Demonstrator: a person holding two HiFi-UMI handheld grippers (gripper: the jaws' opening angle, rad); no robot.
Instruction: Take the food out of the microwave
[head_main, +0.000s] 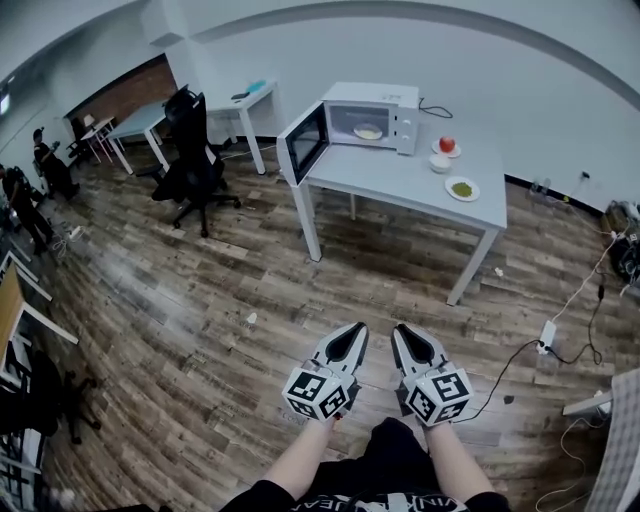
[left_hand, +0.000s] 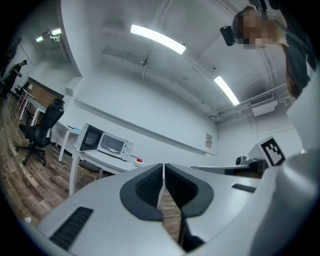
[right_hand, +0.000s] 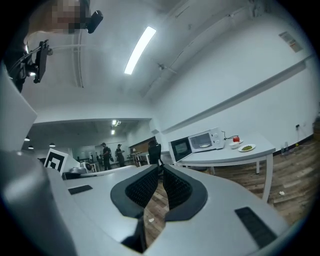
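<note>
Left gripper (head_main: 358, 330), right gripper (head_main: 399, 331), both jaws pressed together, open microwave (head_main: 385, 100), food (head_main: 368, 132) inside

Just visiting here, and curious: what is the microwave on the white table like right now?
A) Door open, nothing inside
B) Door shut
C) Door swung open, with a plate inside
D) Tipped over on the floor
C: in the head view the microwave stands upright on the white table, its door is swung wide open to the left, and a plate of pale food sits inside.
</note>
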